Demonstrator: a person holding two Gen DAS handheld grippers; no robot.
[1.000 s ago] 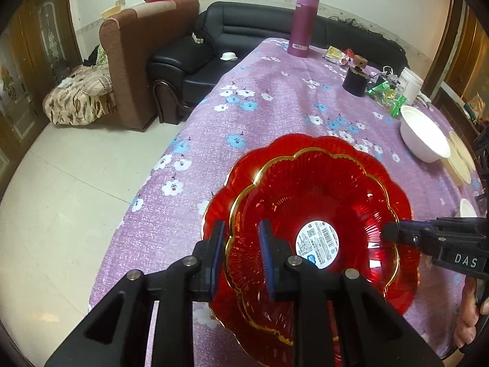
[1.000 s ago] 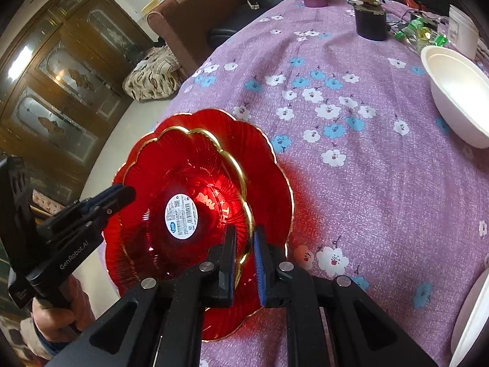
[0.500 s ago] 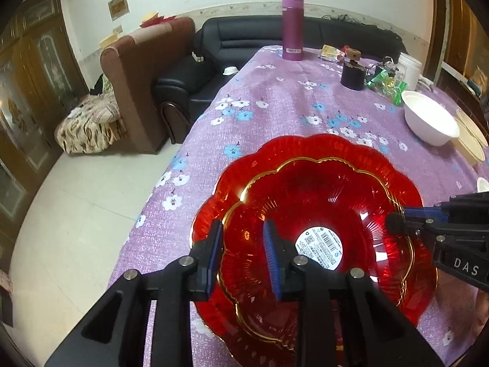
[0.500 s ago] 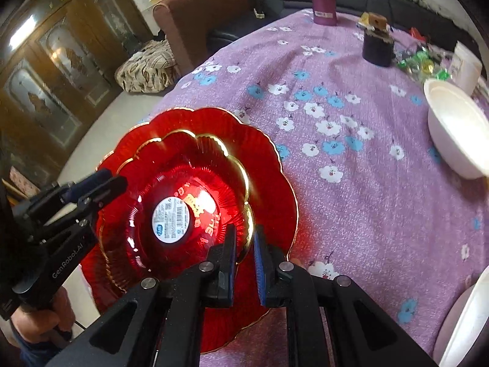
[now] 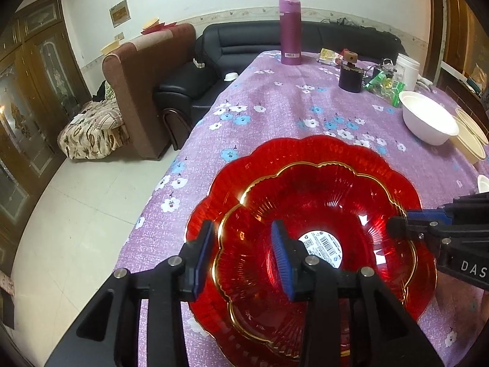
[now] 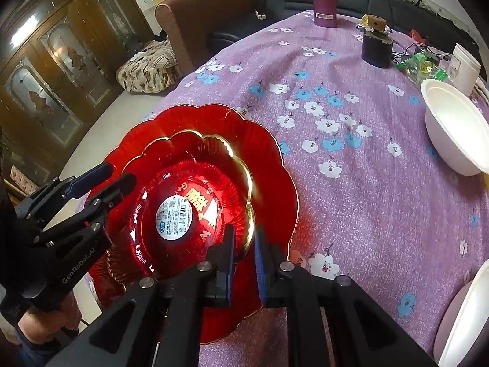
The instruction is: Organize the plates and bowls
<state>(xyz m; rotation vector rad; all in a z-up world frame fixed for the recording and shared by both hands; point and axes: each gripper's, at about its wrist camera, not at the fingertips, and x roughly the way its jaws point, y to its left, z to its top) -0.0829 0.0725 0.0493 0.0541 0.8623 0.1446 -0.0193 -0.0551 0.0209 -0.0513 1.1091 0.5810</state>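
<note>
Left wrist: two red plates (image 5: 308, 165), nested.

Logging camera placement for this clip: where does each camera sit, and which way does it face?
Left wrist: on the left gripper, jaws open astride the rim of the smaller red scalloped glass bowl; the right gripper enters opposite.
Right wrist: on the right gripper, shut on that bowl's rim; the left gripper and a hand show.
Shared: bowl, larger red scalloped plate underneath, white bowl.
</note>
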